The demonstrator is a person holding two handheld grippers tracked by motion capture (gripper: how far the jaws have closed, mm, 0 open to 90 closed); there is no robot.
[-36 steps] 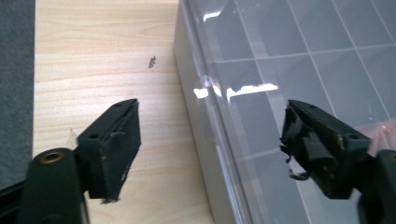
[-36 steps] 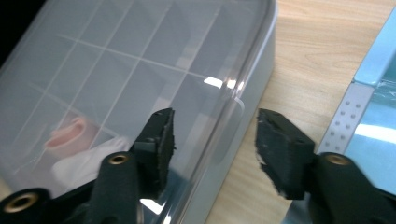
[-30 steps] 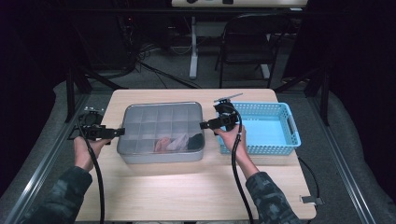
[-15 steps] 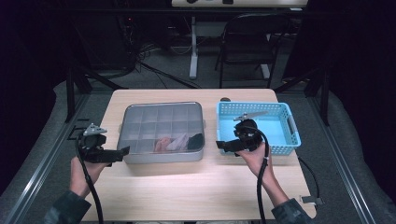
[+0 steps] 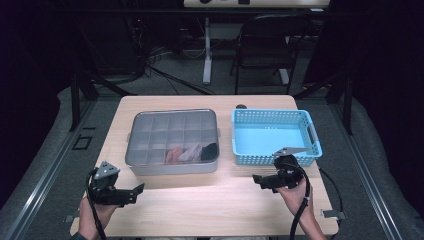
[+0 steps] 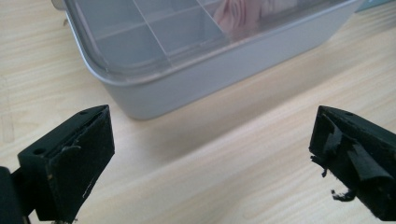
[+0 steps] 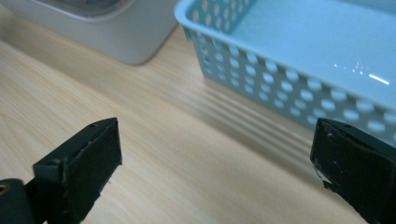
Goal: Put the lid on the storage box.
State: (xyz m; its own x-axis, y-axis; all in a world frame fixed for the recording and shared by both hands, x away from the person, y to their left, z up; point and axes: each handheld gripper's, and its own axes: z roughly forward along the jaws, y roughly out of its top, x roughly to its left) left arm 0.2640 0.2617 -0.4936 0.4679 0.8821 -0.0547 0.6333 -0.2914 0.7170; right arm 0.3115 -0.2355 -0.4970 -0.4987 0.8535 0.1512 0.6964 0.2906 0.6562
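A grey compartment box with a clear lid sits at the table's centre-left. Pink, pale and black items lie in its front row. To its right stands a light blue perforated basket, with nothing in it. My left gripper hovers near the table's front left corner, pointing right. It is open, its jaws have just been opening, and nothing is between them. In the left gripper view the gripper faces the box's near corner. My right gripper is in front of the basket, pointing left. It is open too, just widened and holding nothing. In the right gripper view the gripper looks at the basket wall.
The wooden table shows bare wood along its front between my two hands. A small dark spot lies at the far edge behind the basket. A folding chair and floor cables are beyond the table. Metal rails run along both sides.
Both hands have drawn back from the sides of the box toward the table's near edge and sunk a little. Both pairs of jaws stand wider apart than before.
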